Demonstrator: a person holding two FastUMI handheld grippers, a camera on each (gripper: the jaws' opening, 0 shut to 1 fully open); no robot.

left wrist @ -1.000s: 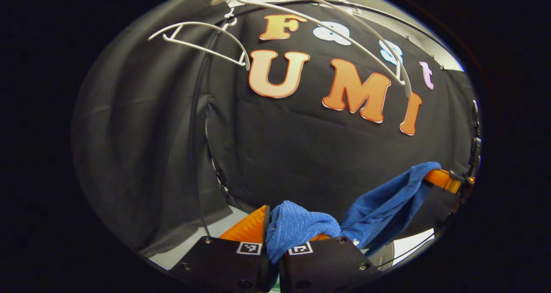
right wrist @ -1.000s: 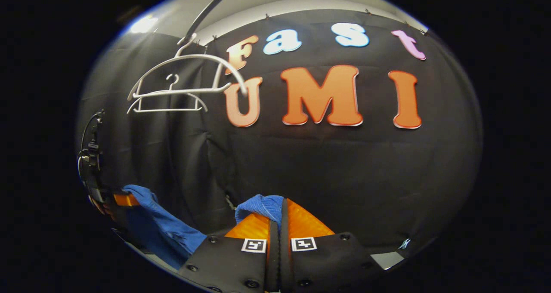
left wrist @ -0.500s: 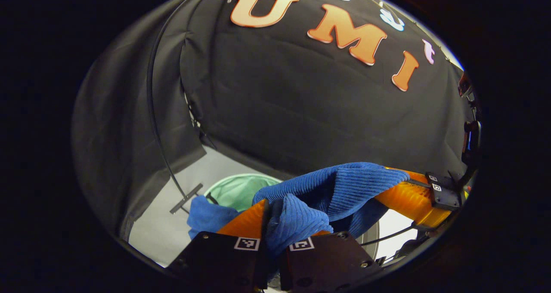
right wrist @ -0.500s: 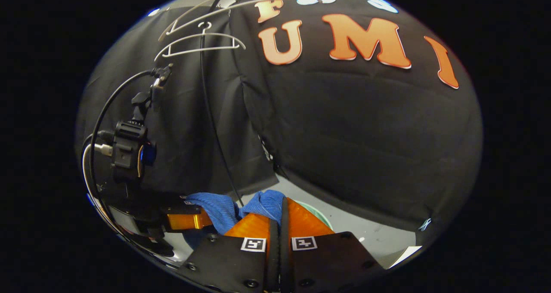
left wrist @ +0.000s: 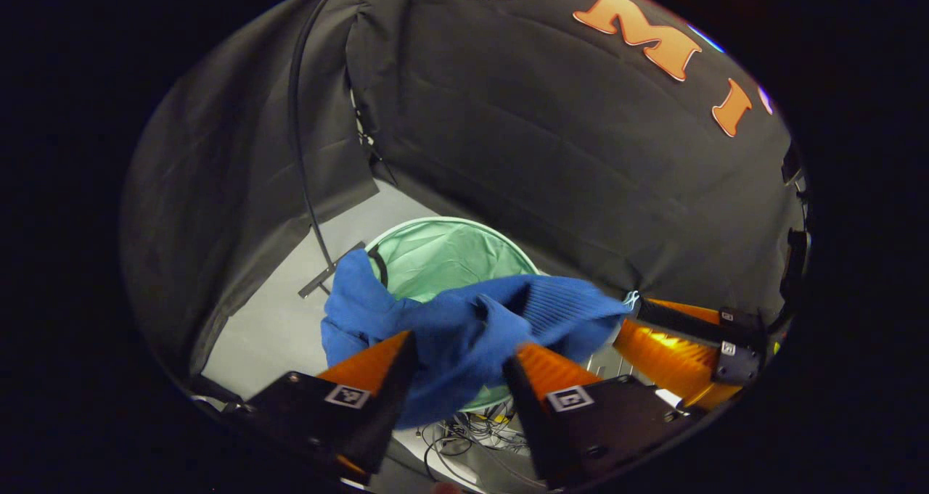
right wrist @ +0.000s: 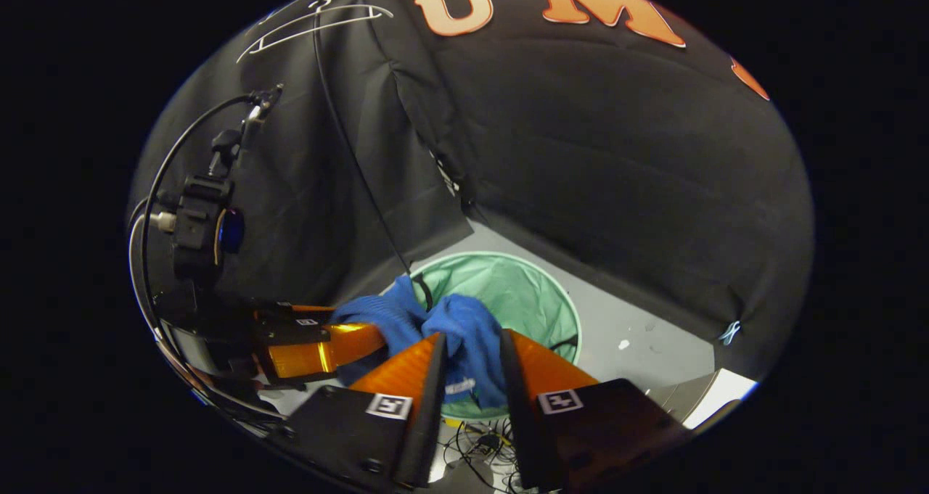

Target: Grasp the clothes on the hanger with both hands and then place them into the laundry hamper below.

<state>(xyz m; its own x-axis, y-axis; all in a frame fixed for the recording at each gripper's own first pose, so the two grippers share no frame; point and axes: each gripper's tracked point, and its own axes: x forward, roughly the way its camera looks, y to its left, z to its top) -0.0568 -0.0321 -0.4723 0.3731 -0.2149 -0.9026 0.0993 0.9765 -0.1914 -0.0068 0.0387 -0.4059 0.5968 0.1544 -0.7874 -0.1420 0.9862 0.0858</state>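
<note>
**Over the hamper's mouth, the blue garment hangs between two parted grippers**

Below both grippers sits the laundry hamper (left wrist: 443,254), its pale green lining open and its round rim facing up from the grey floor (left wrist: 276,327). The blue knitted garment (left wrist: 464,327) is bunched straight above that opening, and part of it droops over the near rim towards the floor side.

From the left gripper view, the left gripper (left wrist: 457,363) has its fingers spread wide apart. The cloth lies in the gap between them and looks to rest against the inner faces without being pinched. From the right gripper view, the right gripper (right wrist: 468,352) is parted less widely, with a fold of the garment (right wrist: 464,334) hanging down between its fingers; I cannot tell whether that fold is pressed by either one.

The garment's long axis runs from one gripper across to the other, roughly level, and the two grippers stand close beside one another at the near edge of the hamper (right wrist: 508,291). The hamper's centre lies forward of and below both of them, so most of the cloth should fall inside. To my eye, the risk is the left-hand tail of cloth, which sits over the rim and may slide outside.

A tangle of cables (left wrist: 464,436) lies on the floor just in front of the hamper. White hangers (right wrist: 312,22) hang high up against the black cloth wall (right wrist: 617,153).
</note>
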